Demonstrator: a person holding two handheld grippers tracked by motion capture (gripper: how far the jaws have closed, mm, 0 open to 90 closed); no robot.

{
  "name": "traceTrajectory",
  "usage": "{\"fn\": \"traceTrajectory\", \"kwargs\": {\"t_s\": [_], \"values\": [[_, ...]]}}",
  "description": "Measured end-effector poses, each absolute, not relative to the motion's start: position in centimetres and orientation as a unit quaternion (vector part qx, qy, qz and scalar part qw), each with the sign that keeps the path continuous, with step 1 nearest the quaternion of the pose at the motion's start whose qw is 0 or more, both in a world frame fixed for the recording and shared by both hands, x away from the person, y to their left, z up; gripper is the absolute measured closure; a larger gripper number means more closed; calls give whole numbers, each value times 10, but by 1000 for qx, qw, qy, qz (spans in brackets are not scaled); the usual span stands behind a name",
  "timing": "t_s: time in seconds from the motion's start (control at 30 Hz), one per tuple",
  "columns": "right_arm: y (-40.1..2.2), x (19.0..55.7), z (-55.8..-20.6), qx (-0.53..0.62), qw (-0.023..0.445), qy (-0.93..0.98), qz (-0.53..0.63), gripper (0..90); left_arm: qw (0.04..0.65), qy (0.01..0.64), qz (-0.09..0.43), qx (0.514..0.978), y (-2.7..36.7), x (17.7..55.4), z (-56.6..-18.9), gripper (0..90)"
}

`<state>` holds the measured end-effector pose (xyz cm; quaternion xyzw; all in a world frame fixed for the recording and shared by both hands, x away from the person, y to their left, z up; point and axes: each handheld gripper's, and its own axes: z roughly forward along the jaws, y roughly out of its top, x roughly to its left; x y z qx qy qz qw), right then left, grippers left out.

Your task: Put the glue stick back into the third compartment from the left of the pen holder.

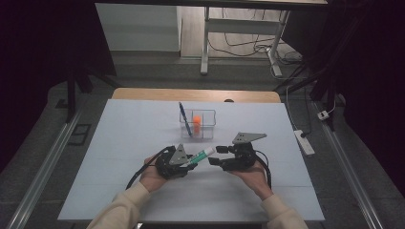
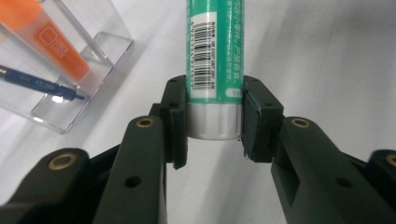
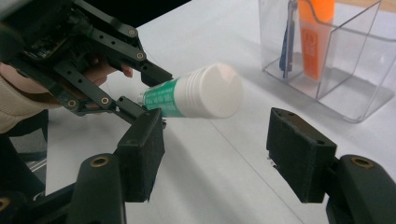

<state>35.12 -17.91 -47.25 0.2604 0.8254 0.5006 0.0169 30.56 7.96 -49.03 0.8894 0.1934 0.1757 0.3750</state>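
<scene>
Green glue stick (image 2: 214, 56) sits clamped in the left gripper (image 1: 185, 164) — right gripper (image 3: 219, 154) gapes, empty; next, likely seize its white cap (image 3: 215, 91).

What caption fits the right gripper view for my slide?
Open right gripper faces the white cap of a green glue stick held by the left gripper, clear organizer behind.

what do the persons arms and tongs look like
Both tongs, left tongs and right tongs, are black jointed linkages with brass-coloured pins and square black pads. Each carries a grey three-cornered plate on top, and a black cable trails back from each. The person wears cream long sleeves.
</scene>
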Motion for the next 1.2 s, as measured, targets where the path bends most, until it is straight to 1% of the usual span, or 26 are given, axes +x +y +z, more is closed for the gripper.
{"fn": "traceTrajectory", "kwargs": {"t_s": [0.13, 0.33, 0.43, 0.6, 0.77, 0.83, 0.9, 1.03, 1.2], "values": [[-174, 350, -476, 263, 4, 821, 507, 405, 376, 189, 172, 891, 76, 305, -492, 657], [-170, 349, -478, 266, 1, 813, 518, 495, 363, 179, 171, 898, 68, 305, -496, 655], [-172, 351, -478, 267, -14, 805, 530, 542, 351, 173, 174, 904, 67, 306, -498, 653], [-172, 349, -475, 255, -23, 798, 546, 610, 343, 175, 177, 906, 63, 306, -501, 644], [-171, 347, -473, 247, -28, 793, 556, 635, 350, 185, 172, 902, 65, 309, -501, 623], [-171, 347, -473, 247, -20, 792, 558, 640, 357, 194, 170, 898, 67, 310, -500, 591], [-172, 347, -472, 248, -12, 792, 558, 640, 361, 205, 170, 894, 70, 310, -498, 526], [-177, 347, -468, 252, 4, 787, 563, 641, 375, 235, 162, 882, 82, 309, -494, 425], [-186, 349, -456, 258, 25, 777, 574, 641, 385, 267, 159, 869, 104, 298, -492, 380]]}}
